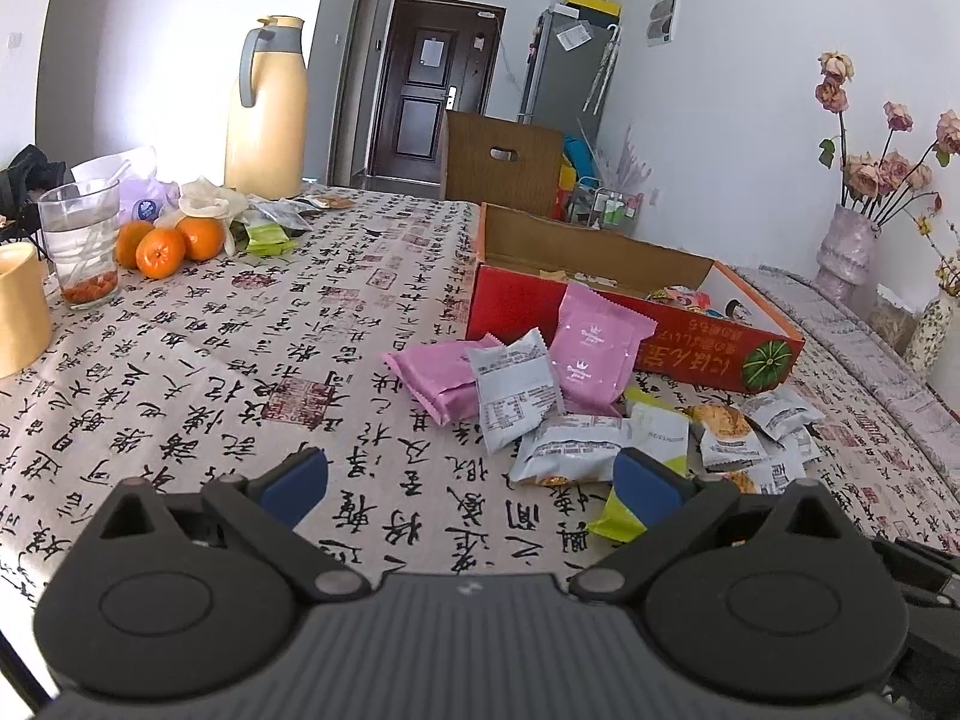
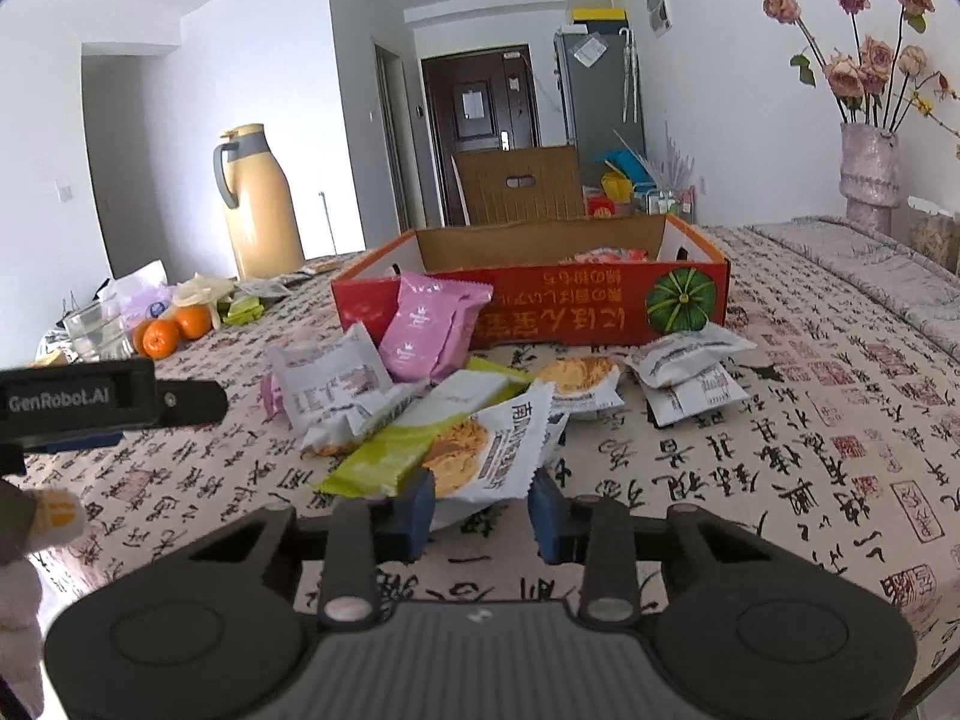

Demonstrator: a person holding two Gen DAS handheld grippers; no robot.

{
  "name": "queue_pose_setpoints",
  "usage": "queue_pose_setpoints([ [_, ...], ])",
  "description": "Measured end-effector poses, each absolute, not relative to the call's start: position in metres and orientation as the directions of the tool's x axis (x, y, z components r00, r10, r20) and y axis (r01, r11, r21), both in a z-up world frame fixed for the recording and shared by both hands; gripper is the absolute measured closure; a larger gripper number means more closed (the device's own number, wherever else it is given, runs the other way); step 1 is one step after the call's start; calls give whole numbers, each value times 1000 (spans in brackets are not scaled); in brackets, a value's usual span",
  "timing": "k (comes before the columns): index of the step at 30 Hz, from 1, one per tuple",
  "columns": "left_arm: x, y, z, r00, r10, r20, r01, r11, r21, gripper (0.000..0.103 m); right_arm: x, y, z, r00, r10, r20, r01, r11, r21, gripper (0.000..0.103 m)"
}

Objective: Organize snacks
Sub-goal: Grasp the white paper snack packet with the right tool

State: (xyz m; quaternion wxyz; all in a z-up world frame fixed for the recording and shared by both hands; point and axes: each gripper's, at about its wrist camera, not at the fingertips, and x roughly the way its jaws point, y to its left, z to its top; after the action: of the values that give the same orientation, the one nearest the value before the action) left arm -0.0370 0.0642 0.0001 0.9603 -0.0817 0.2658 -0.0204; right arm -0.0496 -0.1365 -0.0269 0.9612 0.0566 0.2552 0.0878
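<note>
Worktop (image 2: 780,450), calligraphy-print cloth. Right hand-held gripper (image 2: 480,501): blue pads pinching a white snack packet (image 2: 480,450) atop the loose pile. Left hand-held gripper (image 1: 471,480): open, empty. Beyond: red cardboard box (image 2: 540,312), open-topped, few snacks inside.

The snack packets (image 2: 456,414) lie heaped on the tablecloth (image 2: 750,480) just before the cardboard box (image 2: 540,306), one leaning against its front wall — more packets lie inside. Far left sit the oranges (image 1: 162,246), a glass (image 1: 81,240) beside them, the thermos jug (image 1: 267,108) behind. A vase of flowers (image 2: 867,168) stands back right.
</note>
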Motion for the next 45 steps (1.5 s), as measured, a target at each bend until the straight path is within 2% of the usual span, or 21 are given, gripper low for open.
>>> queue_pose_setpoints([
  [11, -38, 75, -1, 860, -101, -500, -1, 980, -201, 0, -57, -123, -18, 891, 141, -431, -124, 990, 69, 73],
  [23, -33, 80, 1, 862, -116, -493, 5, 976, -220, 0, -40, -116, -18, 894, 148, -422, -138, 989, 55, 75],
  [25, -31, 82, 1, 861, -116, -495, 3, 975, -223, 0, -36, -113, -19, 889, 165, -426, -156, 986, 56, 77],
  [42, -9, 92, -4, 848, -109, -519, -17, 972, -232, 0, -1, -94, -33, 855, 167, -491, -187, 982, 8, 78],
  [44, -7, 93, -5, 845, -107, -524, -20, 973, -232, 0, 2, -94, -35, 850, 173, -498, -195, 981, 7, 81],
  [45, -6, 93, -6, 844, -106, -526, -21, 973, -231, 0, 2, -93, -35, 848, 178, -500, -201, 980, 7, 86],
])
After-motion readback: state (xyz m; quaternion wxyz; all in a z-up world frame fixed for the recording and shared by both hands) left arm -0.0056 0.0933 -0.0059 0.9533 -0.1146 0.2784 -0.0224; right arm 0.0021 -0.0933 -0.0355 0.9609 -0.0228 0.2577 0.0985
